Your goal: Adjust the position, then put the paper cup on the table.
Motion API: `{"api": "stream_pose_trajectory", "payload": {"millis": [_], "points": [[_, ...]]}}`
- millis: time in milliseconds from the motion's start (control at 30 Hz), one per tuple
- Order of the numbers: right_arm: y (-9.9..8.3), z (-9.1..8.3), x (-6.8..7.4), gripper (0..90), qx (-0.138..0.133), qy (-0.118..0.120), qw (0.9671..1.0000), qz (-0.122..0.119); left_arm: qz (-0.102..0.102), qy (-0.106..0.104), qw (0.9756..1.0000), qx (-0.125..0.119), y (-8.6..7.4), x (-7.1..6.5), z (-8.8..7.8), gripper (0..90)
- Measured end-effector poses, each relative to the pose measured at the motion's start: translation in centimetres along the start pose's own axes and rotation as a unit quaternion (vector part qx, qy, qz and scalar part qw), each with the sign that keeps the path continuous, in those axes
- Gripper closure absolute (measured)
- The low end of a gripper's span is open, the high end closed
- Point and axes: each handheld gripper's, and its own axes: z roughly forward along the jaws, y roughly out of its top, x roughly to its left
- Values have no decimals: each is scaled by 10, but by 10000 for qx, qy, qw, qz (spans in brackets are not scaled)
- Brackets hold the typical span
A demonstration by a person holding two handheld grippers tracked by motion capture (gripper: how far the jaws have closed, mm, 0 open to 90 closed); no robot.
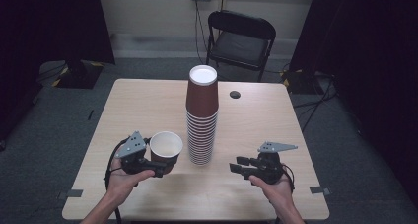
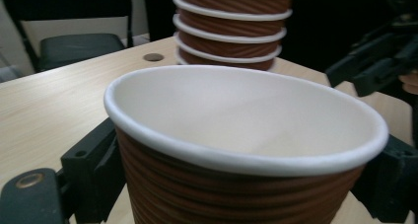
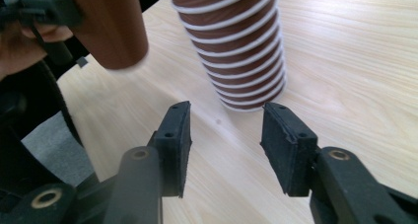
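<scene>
One cup off the stack, held at the near left

The left gripper [image 1: 156, 167] pinches a single paper cup [image 1: 166, 146] upright just left of the tall cup stack [image 1: 202, 116] mid-table; judging by that, one cup is separated and many remain, its placement undecided. The right gripper [image 1: 240, 166] waits spread and empty, near right. The left gripper view shows the cup's empty white inside; the right gripper view shows its base clear of the table [image 3: 345, 61].
</scene>
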Motion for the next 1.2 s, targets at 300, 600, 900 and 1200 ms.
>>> {"api": "stream_pose_trajectory", "payload": {"millis": [300, 600, 900, 1200], "points": [[-12, -6, -11, 476, -89, -355, 9993, 85, -104, 260, 9996, 83, 6, 19, -2, 97], [-18, -11, -17, 494, -131, -528, 9984, 130, 125, 652, 9977, -123, 17, 35, 0, 97], [-21, -11, -22, 486, -171, -650, 9976, 173, 260, 992, 9944, -252, 26, 54, 18, 92], [-25, -8, -26, 420, -225, -636, 9974, 261, -93, 1327, 9909, -229, 16, 79, 40, 93]]}}
